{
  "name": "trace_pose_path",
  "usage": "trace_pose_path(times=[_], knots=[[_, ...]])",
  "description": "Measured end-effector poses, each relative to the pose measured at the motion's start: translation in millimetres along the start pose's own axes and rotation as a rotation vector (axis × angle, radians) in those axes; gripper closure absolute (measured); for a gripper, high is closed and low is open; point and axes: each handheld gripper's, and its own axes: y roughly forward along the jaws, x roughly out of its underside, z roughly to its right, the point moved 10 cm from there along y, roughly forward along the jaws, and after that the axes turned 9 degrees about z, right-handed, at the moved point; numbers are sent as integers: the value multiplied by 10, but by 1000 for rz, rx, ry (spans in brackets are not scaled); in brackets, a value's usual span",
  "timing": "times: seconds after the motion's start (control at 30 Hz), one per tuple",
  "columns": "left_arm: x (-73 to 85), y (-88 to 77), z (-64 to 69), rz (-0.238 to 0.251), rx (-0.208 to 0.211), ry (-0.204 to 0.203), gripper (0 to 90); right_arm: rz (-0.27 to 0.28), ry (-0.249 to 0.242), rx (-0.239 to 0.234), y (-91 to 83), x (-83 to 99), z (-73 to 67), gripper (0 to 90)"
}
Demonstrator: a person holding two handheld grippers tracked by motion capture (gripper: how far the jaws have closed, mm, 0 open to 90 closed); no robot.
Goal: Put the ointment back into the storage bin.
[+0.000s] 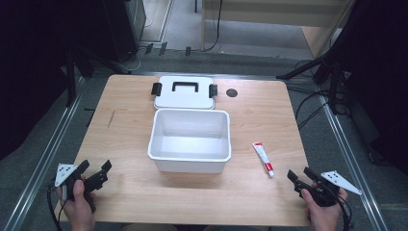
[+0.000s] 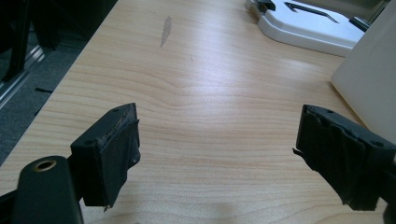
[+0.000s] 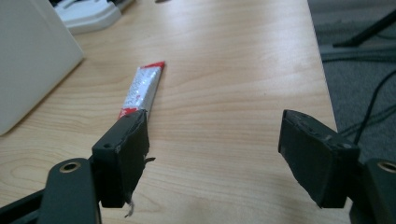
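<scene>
Since the box sits empty, its lid off, and the tube lies untouched on the desk, nothing looks started; both grippers' jaws stand apart.

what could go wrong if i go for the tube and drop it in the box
The tube lies flat on the table, so the right tongs may scrape wood or push it along instead of gripping. The box is light-looking and open, so bumping its rim could shift it toward the lid behind.
</scene>
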Motion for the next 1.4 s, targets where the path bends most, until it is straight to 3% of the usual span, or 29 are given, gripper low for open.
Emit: trace_pose_path(times=[0.27,0.33,0.5,0.53,0.57,0.83,0.97,1.07,1.17,1.3,1.4], knots=[[3,1,12,-1,-3,14,143,-169,-64,83,8,-89,-6,292],[0,-4,13,2,-1,10,142,-221,-78,81,16,-129,-23,296],[0,-3,12,3,-1,10,142,-421,-170,113,47,-92,-40,288],[0,-3,12,3,-1,10,143,-421,-170,113,47,-92,-40,288],[1,-3,10,1,-1,10,142,-502,-232,131,53,-67,-36,285],[1,-2,11,0,1,6,143,-745,-346,78,65,-50,-169,265],[3,1,9,-3,1,5,143,-880,-408,77,73,-82,-254,250],[5,1,5,-6,0,2,142,-991,-432,56,82,-64,-346,243],[6,2,4,-8,-1,2,142,-1094,-444,72,107,-15,-437,238],[7,2,4,-9,2,2,142,-1151,-448,87,209,31,-556,239],[7,4,3,-10,4,1,142,-1148,-445,99,318,34,-601,249]])
